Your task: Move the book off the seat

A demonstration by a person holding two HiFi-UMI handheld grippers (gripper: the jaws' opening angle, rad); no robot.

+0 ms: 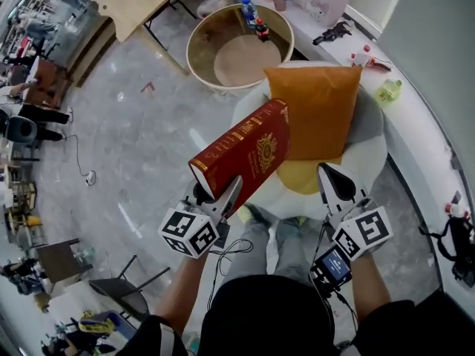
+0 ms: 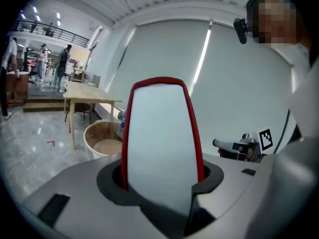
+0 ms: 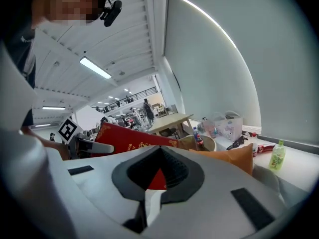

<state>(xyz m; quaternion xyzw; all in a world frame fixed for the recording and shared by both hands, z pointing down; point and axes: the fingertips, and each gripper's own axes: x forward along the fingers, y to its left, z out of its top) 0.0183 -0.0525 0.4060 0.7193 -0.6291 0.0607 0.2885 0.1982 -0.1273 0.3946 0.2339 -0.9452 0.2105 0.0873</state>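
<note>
the left gripper has its jaws clamped on the lower end of the book. its own view shows the pale page edge and both red covers wedged upright in the notch between the jaws, filling it. the right gripper sits apart from the book at the head view's right. its jaws look drawn together with nothing between them, though that view is tight and a sliver of red shows through the gap, most likely the book beyond it.

the book is a thick red hardback with gold print. it is held up in the air and tilted, its far end rising toward the orange cushion. in the head view it overlaps the left edge of the seat, a pale rounded chair with a yellow cushion under the orange one. it does not appear to rest on either cushion.

judging by this, the pick-up is done and the carry-away is the step in hand: the book is off the seat's surface but not yet put down anywhere.

the next move calls for swinging it clear of the chair and choosing a landing spot. the bare floor to the left looks the most open, and the counter to the right is cluttered. the book is gripped at one end only, so it may pivot in the jaws. a steady wrist, or support from the right gripper, would help.
</note>
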